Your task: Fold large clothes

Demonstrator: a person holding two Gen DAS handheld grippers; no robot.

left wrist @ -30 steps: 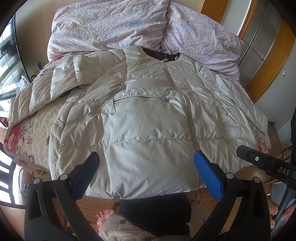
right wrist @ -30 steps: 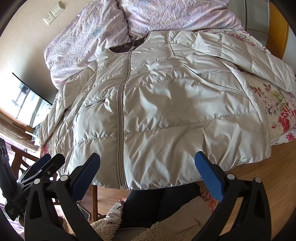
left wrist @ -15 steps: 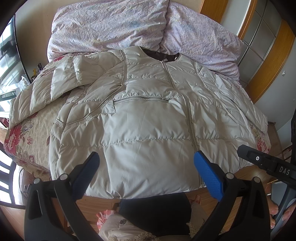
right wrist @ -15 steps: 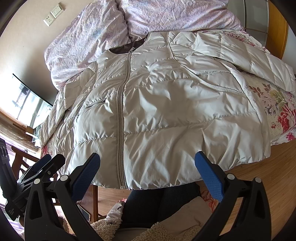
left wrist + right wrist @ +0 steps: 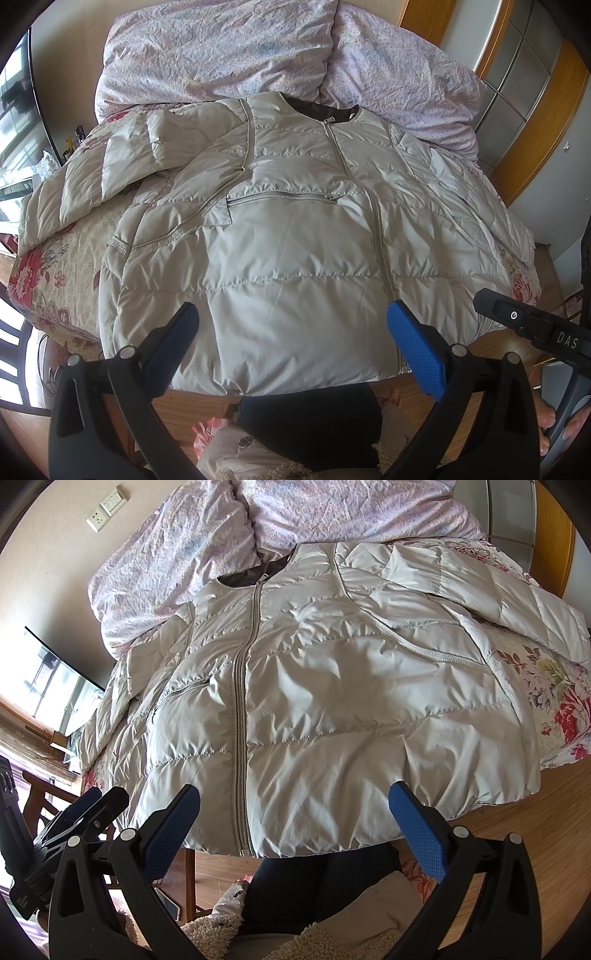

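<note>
the left hand-held gripper [image 5: 290, 345] hangs above the near hem of the jacket [image 5: 295, 236], its two blue-padded fingers [image 5: 415, 354] spread wide and grasping nothing, and it points forward over the garment toward the collar. the right hand-held gripper [image 5: 293, 827] hangs in the same pose beside it, released, fingers [image 5: 417, 832] wide apart and not touching the cloth; in the right wrist view the left one shows low on the left edge, just beside it. the jacket [image 5: 325, 686], a pale grey quilted puffer, lies face up and zipped shut on the bed [image 5: 62, 266], just ahead of both grippers, with its hem hanging over the near edge of the mattress and its dark-lined collar [image 5: 321, 110] at the far end. one sleeve [image 5: 110, 173] runs out ahead and to the left of the left gripper, bent and partly lying over the shoulder; the other sleeve [image 5: 491, 590] stretches ahead and to the right of the right gripper across the floral bedspread [image 5: 557, 701]. a crumpled lilac duvet [image 5: 258, 51] is heaped beyond the collar. below the grippers show the person's dark-trousered legs [image 5: 295, 886] and a wooden floor [image 5: 554, 812].
</note>
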